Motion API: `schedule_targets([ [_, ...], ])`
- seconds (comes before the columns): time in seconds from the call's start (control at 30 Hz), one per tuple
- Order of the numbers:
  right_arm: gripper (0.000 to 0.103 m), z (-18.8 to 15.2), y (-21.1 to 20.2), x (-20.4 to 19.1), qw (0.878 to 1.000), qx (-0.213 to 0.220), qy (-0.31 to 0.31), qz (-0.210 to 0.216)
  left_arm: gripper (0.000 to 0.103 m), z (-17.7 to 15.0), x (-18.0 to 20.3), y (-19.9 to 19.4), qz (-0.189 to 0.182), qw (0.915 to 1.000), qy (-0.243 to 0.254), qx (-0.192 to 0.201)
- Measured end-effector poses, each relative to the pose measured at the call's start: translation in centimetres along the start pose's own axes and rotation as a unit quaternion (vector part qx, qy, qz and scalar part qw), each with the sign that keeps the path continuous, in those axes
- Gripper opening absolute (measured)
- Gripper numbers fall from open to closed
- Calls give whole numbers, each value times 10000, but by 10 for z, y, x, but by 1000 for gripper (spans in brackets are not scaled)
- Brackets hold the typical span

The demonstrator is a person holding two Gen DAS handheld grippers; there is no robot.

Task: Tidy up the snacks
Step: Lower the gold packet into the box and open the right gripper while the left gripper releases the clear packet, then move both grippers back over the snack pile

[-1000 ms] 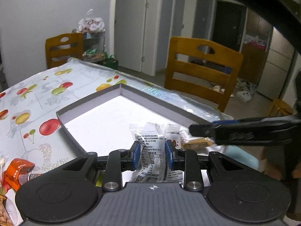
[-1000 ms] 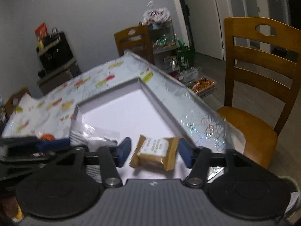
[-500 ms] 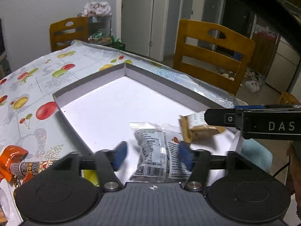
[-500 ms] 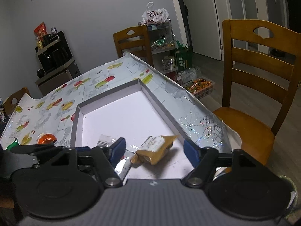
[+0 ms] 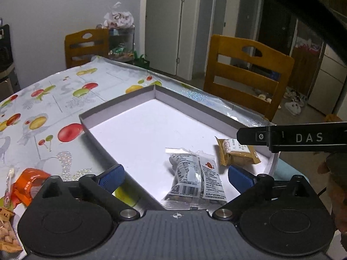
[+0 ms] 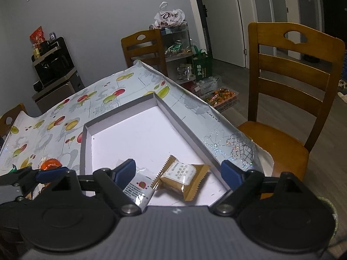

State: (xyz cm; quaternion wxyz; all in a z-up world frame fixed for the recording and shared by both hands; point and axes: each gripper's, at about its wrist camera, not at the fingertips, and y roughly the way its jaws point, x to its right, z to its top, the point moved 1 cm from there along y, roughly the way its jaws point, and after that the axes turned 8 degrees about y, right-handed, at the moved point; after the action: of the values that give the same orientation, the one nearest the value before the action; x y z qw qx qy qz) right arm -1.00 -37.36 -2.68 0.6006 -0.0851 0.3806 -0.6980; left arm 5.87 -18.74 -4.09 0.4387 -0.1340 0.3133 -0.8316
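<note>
- The silver snack packet point(image 5: 195, 179) lies flat on the white floor of the shallow tray point(image 5: 121, 104), at the tray's near edge; a second ago it stood pinched upright between the left gripper's pads.
- The left gripper point(image 5: 175, 176) has just been opening and its jaws now stand wide. The packet lies between the blue pads point(image 5: 112, 176) but nearer the right-hand one, touching neither.
- The tan snack packet point(image 6: 184, 178) rests on the tray floor near the tray's near right corner, just beside the silver packet; a second ago it hung between the right gripper's pads.
- The right gripper point(image 6: 180, 172) has also just been opening, and its jaws are spread. The tan packet sits between the pads point(image 6: 232, 174), clear of both, and one end of the silver packet point(image 6: 138, 187) shows under the left-hand pad.
- In the left wrist view the right gripper's black finger point(image 5: 290, 137) reaches in from the right over the tan packet point(image 5: 236, 152).
- Count: two packets in the tray, one silver and one tan.
- On the fruit-print tablecloth point(image 5: 43, 108), left of the tray's near left corner, lie an orange wrapper point(image 5: 28, 184) and a bag of nuts point(image 5: 6, 236), cut off by the picture's edge.
- Two wooden chairs point(image 5: 247, 75) stand at the far and right edges of the tabletop.
</note>
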Motion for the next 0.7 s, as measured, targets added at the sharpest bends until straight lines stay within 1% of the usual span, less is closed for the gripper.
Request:
schedule_targets([
  [0.13, 87, 0, -2, -6, 10000, 15, -45, -36, 103, -2, -5, -12, 2, 9999, -43, 96],
  [0.43, 88, -3, -5, -28, 9998, -1, -163, -113, 103, -11, -15, -42, 125, 9994, 43, 331],
  [0.7, 89, -11, -7, -61, 9990, -8, -428, -111, 103, -28, -38, -66, 209, 9987, -157, 427],
])
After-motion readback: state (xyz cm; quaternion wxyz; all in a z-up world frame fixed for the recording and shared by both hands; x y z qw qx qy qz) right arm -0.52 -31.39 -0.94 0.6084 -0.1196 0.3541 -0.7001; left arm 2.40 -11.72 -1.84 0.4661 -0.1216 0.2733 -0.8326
